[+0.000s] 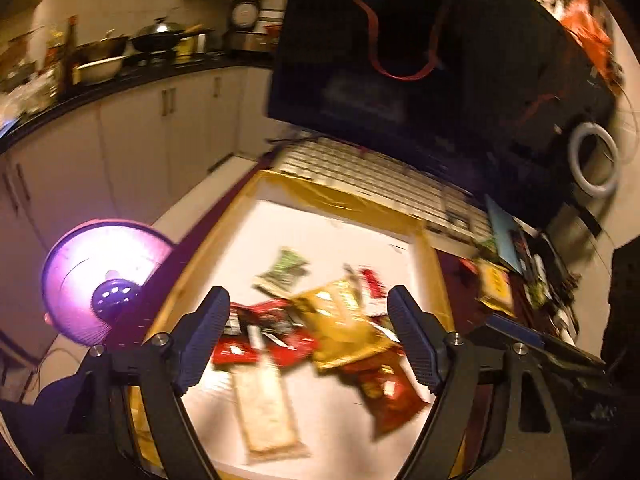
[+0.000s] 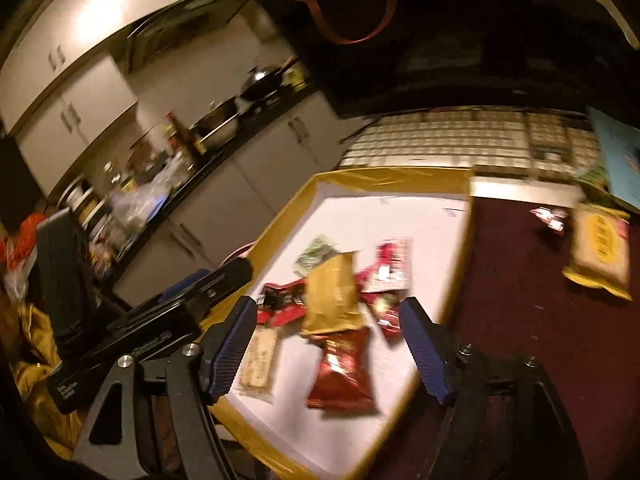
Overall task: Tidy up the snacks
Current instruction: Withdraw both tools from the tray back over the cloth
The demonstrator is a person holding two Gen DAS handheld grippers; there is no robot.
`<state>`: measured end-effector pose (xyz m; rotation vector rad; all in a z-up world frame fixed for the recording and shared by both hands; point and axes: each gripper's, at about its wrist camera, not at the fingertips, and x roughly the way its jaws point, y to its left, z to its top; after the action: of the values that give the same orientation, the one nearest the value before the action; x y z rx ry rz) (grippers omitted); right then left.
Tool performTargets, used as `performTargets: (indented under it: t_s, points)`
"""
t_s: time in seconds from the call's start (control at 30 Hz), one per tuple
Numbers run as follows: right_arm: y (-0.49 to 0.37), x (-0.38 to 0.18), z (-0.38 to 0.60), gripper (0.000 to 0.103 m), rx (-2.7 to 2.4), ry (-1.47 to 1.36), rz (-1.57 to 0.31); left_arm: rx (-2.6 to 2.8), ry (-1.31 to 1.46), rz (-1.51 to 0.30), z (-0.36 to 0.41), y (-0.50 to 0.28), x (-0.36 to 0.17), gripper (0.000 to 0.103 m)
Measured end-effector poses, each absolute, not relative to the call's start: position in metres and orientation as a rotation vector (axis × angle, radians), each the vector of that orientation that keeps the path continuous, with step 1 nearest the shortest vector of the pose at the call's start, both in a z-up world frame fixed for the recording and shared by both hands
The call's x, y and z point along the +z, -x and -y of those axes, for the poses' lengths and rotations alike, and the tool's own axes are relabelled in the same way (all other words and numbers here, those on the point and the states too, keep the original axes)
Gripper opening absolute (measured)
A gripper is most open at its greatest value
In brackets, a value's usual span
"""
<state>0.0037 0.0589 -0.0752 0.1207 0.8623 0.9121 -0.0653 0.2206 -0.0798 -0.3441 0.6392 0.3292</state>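
we note left gripper (image 1: 308, 338) and right gripper (image 2: 330, 346) jaws spread, empty, snack packets (image 1: 340, 320) heaped beyond them.

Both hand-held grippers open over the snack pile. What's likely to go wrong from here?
1. The snack packets overlap: the gold packet lies across red ones, so a grasp may drag or lift more than one.
2. The dark red packet lies near the white board's edge and a nudge might push it off.
3. The left hand-held gripper and right hand-held gripper aim at the same pile and may collide.
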Motion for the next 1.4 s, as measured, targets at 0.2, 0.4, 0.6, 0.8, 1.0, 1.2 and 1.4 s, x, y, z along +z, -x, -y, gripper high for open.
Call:
performTargets:
  t_s: [0.2,0.4,0.6,0.8,1.0,1.2,1.4]
  points:
    - [-0.016,-0.077,-0.019,0.075,0.836,-0.134,-0.887,0.319,0.312,-0.63,-0.187,0.066,-0.072,0.081]
    - [-0.027,-0.079,0.015,0.075,0.843,-0.155,-0.88,0.299,0.288,-0.645,-0.155,0.073,-0.063,0.081]
    - [-0.025,-0.087,0.048,0.075,0.867,-0.201,-0.889,0.274,0.293,-0.693,-0.114,0.076,-0.059,0.081]
    - [-0.03,-0.098,0.074,0.075,0.846,-0.254,-0.907,0.279,0.262,-0.728,-0.082,0.082,-0.063,0.081]
    - [-0.042,-0.108,0.095,0.076,0.793,-0.284,-0.924,0.286,0.249,-0.731,-0.073,0.09,-0.064,0.081]
    - [-0.044,-0.109,0.105,0.077,0.767,-0.316,-0.925,0.278,0.235,-0.721,-0.071,0.092,-0.06,0.081]
    - [-0.044,-0.113,0.099,0.077,0.762,-0.29,-0.942,0.26,0.254,-0.729,-0.075,0.086,-0.069,0.081]
